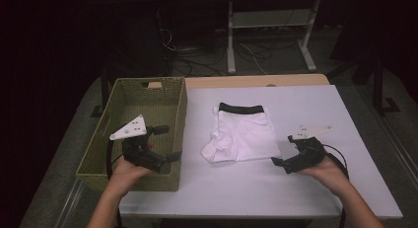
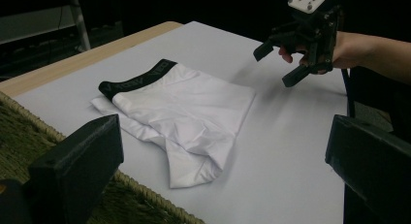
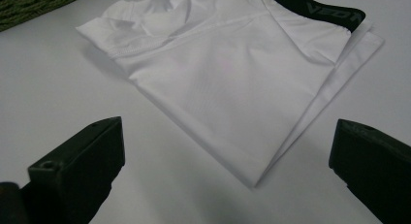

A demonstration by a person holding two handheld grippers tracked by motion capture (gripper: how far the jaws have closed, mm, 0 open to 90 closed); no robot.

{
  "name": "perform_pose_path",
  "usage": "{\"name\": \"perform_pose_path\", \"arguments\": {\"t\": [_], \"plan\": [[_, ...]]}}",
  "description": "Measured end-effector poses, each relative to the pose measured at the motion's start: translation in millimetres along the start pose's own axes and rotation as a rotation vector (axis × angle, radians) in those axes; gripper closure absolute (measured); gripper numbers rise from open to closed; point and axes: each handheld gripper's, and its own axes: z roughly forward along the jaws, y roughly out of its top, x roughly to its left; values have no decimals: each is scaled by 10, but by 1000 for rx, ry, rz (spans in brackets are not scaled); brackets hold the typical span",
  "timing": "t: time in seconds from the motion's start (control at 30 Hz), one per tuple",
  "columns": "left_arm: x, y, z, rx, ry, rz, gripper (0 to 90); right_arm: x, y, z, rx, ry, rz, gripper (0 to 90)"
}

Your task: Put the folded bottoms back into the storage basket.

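Folded white boxer briefs with a black waistband lie in the middle of the white table; the waistband is on the far side. The briefs also appear in both gripper views. My left gripper hovers open over the woven basket's right wall, jaws pointing toward the briefs. My right gripper is open just right of the briefs, above the table, and it shows as the far gripper in the left gripper view. Neither holds anything.
The green woven basket stands at the table's left edge, with a handle cutout in its far wall. A wooden strip runs along the table's far edge. Beyond it, a white frame and cables lie on the floor.
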Motion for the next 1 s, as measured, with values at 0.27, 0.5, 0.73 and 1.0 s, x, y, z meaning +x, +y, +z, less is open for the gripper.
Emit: {"name": "perform_pose_path", "arguments": {"t": [0.27,0.5,0.73,1.0], "plan": [[3,-2,-1,-4,-1,-4,3,-21,76,85,8,-1,-7,0],[5,-2,-2,-5,-2,-6,3,-77,112,169,2,2,20,0],[4,-2,-2,-4,-4,-4,3,-108,111,221,-15,-17,23,24],[2,-2,0,-3,-4,-1,3,-132,82,256,22,-27,50,170]]}}
